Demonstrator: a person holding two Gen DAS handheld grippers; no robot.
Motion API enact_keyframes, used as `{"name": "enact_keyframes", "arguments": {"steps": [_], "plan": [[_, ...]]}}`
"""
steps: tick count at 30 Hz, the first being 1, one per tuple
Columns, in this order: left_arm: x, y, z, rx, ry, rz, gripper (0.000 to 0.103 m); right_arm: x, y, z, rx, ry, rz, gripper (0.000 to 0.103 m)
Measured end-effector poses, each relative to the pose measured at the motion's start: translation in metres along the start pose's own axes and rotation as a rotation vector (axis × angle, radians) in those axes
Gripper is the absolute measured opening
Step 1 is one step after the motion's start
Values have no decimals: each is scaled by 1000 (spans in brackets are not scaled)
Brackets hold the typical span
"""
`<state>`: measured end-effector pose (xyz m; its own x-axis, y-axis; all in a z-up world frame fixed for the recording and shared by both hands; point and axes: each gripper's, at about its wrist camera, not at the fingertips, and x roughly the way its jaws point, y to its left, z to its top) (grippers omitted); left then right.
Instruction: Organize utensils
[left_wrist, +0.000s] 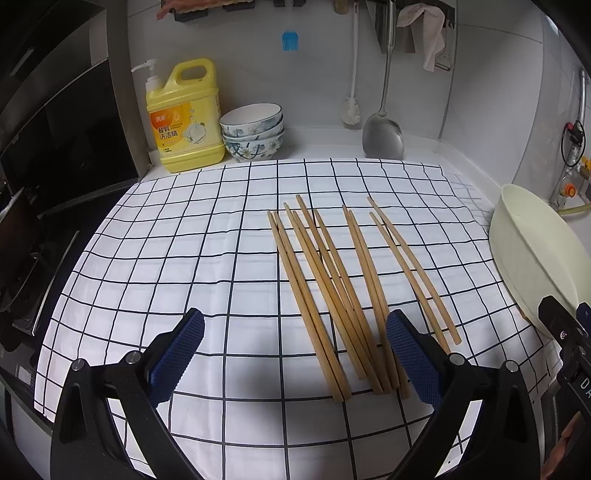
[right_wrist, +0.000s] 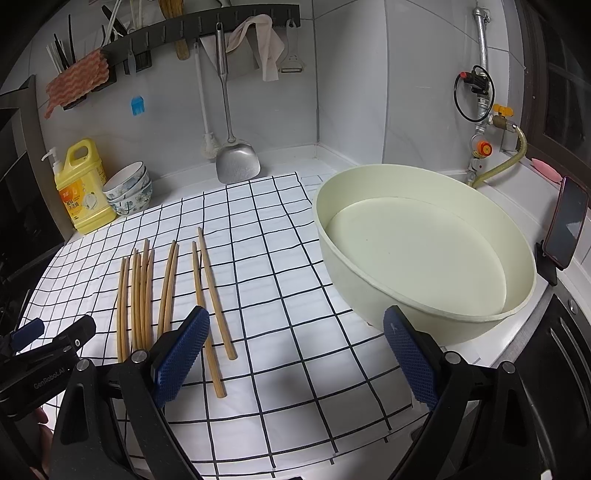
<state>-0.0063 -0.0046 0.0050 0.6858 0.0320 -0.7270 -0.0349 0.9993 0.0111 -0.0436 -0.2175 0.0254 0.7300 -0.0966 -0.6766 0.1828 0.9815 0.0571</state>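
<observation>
Several wooden chopsticks (left_wrist: 332, 291) lie side by side on a white cloth with a dark grid (left_wrist: 184, 251). My left gripper (left_wrist: 295, 354) hovers open over their near ends, nothing between its blue pads. The right wrist view shows the same chopsticks (right_wrist: 147, 295) at the left and an empty cream basin (right_wrist: 424, 251) on the right. My right gripper (right_wrist: 295, 354) is open above the bare cloth (right_wrist: 295, 332) between chopsticks and basin, holding nothing. Its body (left_wrist: 569, 343) shows at the right edge of the left wrist view, and the left gripper's body (right_wrist: 44, 343) shows at the left edge here.
A yellow detergent jug (left_wrist: 184, 118) and stacked patterned bowls (left_wrist: 253, 131) stand at the back left. A metal spatula (left_wrist: 384, 129) and a brush (left_wrist: 352, 107) hang by the wall. A phone on a stand (right_wrist: 565, 225) is at the far right, near gas pipes (right_wrist: 484, 110).
</observation>
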Motion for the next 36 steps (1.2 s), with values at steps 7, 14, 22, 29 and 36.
{"name": "enact_keyframes", "arguments": {"steps": [7, 14, 22, 29, 36], "plan": [[0, 0, 0, 0, 0, 0, 97, -1, 0, -1, 0, -2, -2, 91], [-1, -1, 0, 0, -1, 1, 97, -1, 0, 0, 1, -3, 0, 91], [-2, -3, 0, 2, -6, 4, 97, -1, 0, 0, 1, -3, 3, 91], [-3, -3, 1, 3, -8, 3, 97, -2, 0, 1, 1, -4, 4, 91], [-3, -3, 1, 3, -10, 5, 97, -2, 1, 2, 2, -5, 4, 91]]}}
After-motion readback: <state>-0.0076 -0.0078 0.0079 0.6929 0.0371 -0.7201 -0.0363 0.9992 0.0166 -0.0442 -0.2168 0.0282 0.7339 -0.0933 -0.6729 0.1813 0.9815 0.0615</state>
